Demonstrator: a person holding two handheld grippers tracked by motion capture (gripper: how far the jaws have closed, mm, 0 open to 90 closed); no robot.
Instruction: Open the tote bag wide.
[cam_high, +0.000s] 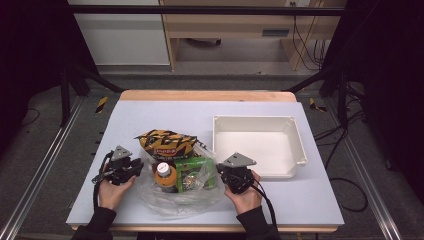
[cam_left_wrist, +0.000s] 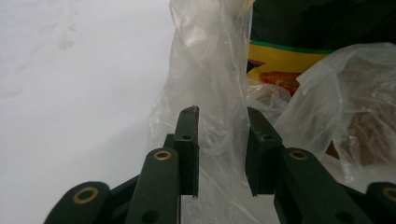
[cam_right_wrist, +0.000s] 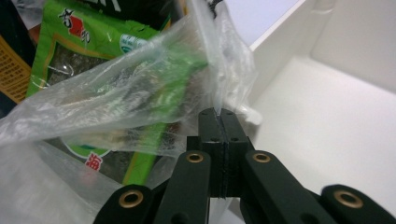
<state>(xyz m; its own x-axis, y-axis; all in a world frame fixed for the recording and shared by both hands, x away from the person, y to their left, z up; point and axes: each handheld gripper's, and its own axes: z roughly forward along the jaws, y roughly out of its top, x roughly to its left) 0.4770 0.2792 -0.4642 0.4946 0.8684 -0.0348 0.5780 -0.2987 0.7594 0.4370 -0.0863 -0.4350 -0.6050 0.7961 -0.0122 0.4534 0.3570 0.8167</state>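
A clear plastic bag (cam_high: 182, 197) lies at the front middle of the table. In it are a black and yellow snack bag (cam_high: 167, 141), a bottle with an orange cap (cam_high: 164, 172) and a green packet (cam_high: 195, 165). My left gripper (cam_high: 136, 168) is at the bag's left edge. In the left gripper view its jaws (cam_left_wrist: 222, 116) stand apart, with a fold of the bag's film (cam_left_wrist: 210, 70) loose between them. My right gripper (cam_high: 221, 170) is at the bag's right edge. It is shut (cam_right_wrist: 219, 114) on a pinch of the film (cam_right_wrist: 140, 93), and the green packet (cam_right_wrist: 74, 60) lies behind it.
A white tray (cam_high: 299, 145) stands to the right of the bag, close beside my right gripper, and its wall (cam_right_wrist: 280, 51) rises just past the jaws. The pale blue mat (cam_high: 150, 112) covers the table. Cables trail from both grippers toward the front edge.
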